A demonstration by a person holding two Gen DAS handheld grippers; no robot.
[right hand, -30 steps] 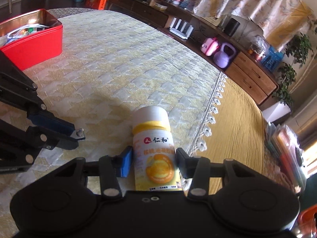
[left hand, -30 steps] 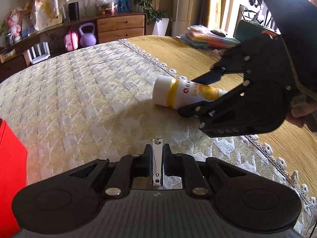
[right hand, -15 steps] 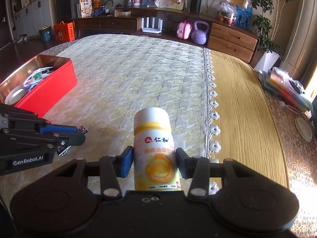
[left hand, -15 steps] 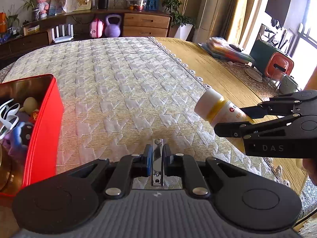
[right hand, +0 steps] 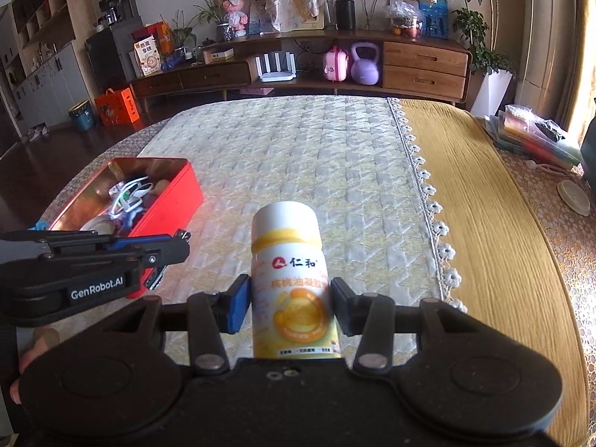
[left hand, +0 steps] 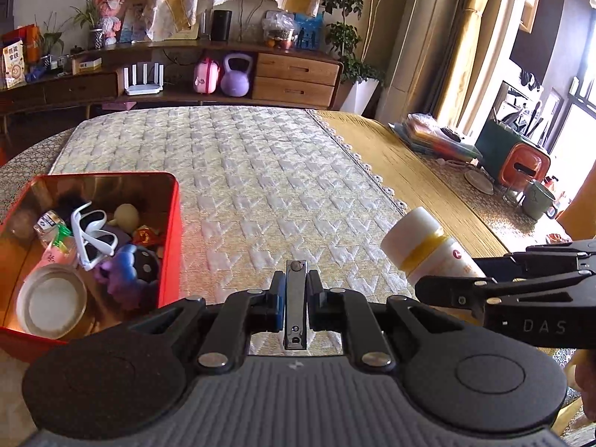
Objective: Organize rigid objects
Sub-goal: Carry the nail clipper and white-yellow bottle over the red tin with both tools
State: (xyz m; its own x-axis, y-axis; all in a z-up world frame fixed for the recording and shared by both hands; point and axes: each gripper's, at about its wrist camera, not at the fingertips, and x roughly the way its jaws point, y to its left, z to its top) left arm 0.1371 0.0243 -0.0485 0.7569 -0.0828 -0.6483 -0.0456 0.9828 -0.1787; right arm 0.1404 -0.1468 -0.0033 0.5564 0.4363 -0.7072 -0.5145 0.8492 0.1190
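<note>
Two loads ride above the table at once: the left gripper, jaws fully closed on a nail clipper, and the right gripper, jaws half-wide clamping a bottle. The smooth bottle could slip before reaching the red tin near the table's left edge.

Black grippers with blue pads, silver screws, "GenRobot.AI" and "DAS" lettering.

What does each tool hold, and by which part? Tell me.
Left tool: a metal nail clipper, clamped across its middle. Right tool: a white and yellow bottle, gripped around its lower body, cap pointing forward.
</note>
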